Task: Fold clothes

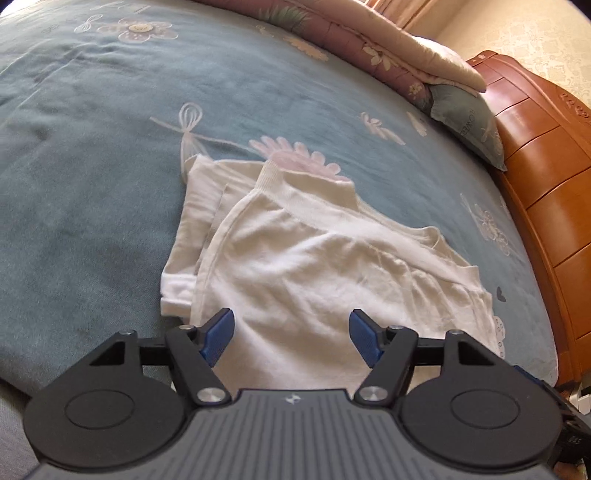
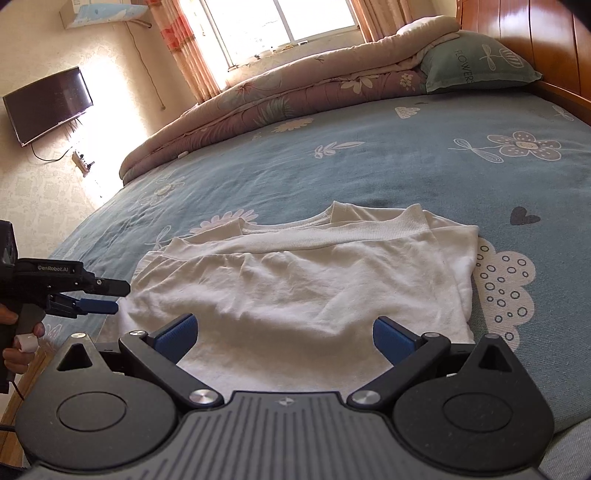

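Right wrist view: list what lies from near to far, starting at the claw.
Right claw → white shirt → blue floral bedsheet → rolled quilt → window.

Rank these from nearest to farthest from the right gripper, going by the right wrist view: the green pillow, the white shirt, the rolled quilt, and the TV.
From the right gripper, jaws open:
1. White shirt, directly ahead on the blue bedsheet.
2. Rolled quilt, along the bed's far edge; green pillow, far right by the headboard. Too close to call.
3. TV, on the left wall.
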